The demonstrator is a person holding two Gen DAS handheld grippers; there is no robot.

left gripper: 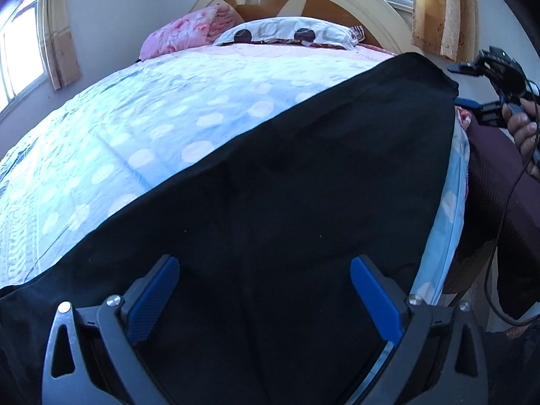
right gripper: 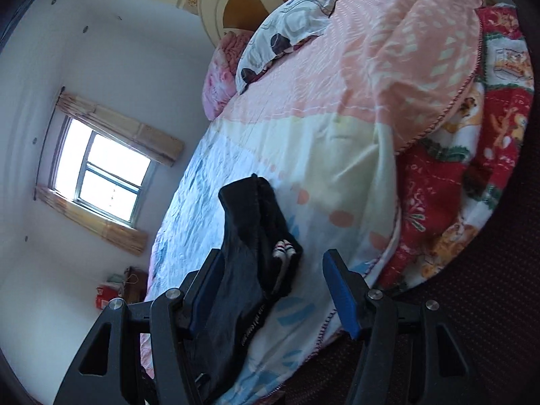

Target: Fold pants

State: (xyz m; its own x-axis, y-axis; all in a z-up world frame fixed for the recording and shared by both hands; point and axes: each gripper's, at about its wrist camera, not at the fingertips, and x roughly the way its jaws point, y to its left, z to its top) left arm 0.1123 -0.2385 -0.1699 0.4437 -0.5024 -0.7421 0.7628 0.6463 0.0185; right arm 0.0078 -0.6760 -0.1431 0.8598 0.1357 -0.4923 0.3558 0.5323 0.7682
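Black pants (left gripper: 287, 175) flat on bed

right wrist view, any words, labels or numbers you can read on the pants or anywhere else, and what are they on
Pants: a line of small pale print along the edge near the camera, too small and blurred to read.
Red package on the floor by the far wall: pale marks, unreadable.
Red blanket: cartoon pictures only, no readable words.
Left wrist view: no text anywhere.
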